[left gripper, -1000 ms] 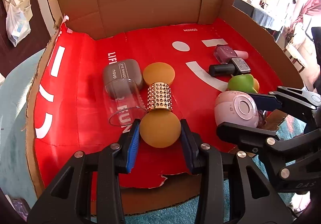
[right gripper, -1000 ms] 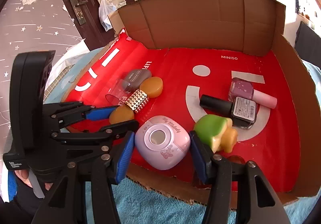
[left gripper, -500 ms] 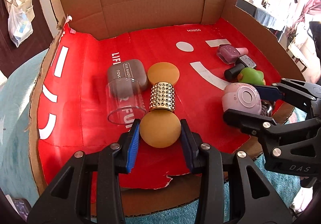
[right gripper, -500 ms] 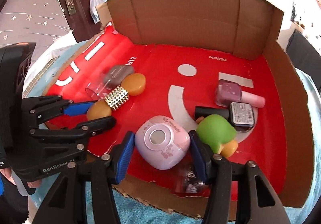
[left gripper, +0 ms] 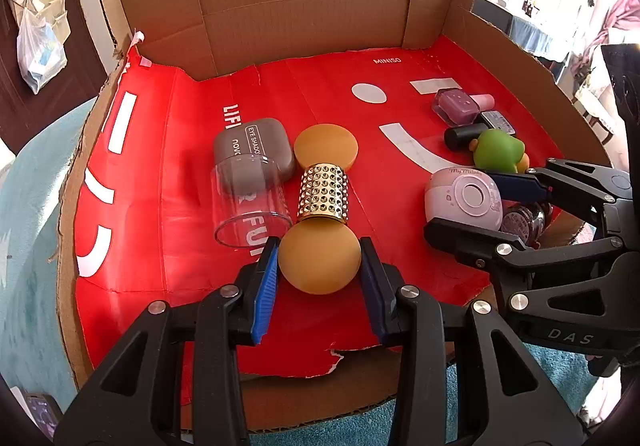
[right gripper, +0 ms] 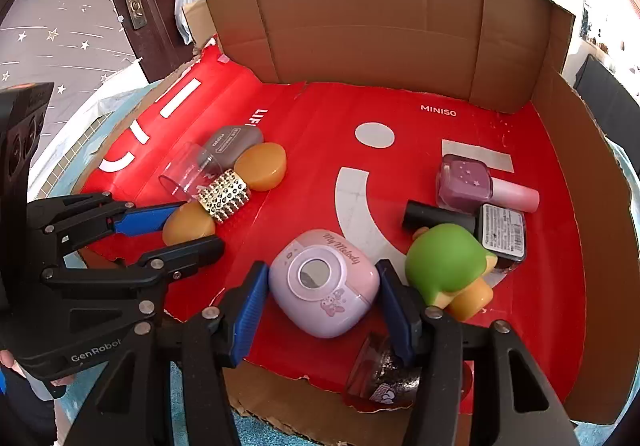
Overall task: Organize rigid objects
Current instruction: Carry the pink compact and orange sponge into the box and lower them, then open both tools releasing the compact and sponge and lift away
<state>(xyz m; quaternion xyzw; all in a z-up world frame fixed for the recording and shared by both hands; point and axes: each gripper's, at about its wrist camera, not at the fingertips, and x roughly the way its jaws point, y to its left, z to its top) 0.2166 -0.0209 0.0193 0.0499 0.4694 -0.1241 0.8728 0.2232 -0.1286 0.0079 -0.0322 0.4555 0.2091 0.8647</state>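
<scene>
cardboard is forming the tray (right gripper: 580,230), lined with a red sheet (left gripper: 192,246) reading "miniso" near the far edge and "lif" toward the left. the left gripper (left gripper: 319,266) is sitting around the near amber ball of the dumbbell-shaped bottle (left gripper: 323,202), close to the tray's near edge; its blue pads are looking snug on the ball, though i cannot tell how hard it is clenching. that ball is looking hard and glossy, likely slippery, so the studded gold middle might be offering a surer hold. the right gripper (right gripper: 322,286) is bracketing the pink case (right gripper: 324,282), marked "my melody", near the near edge; small gaps are showing at both pads, so it is looking released. the case is seeming light, stiff and smooth, best taken across its flat sides. the grey compact (left gripper: 252,150) is reading "eye shadow".
</scene>
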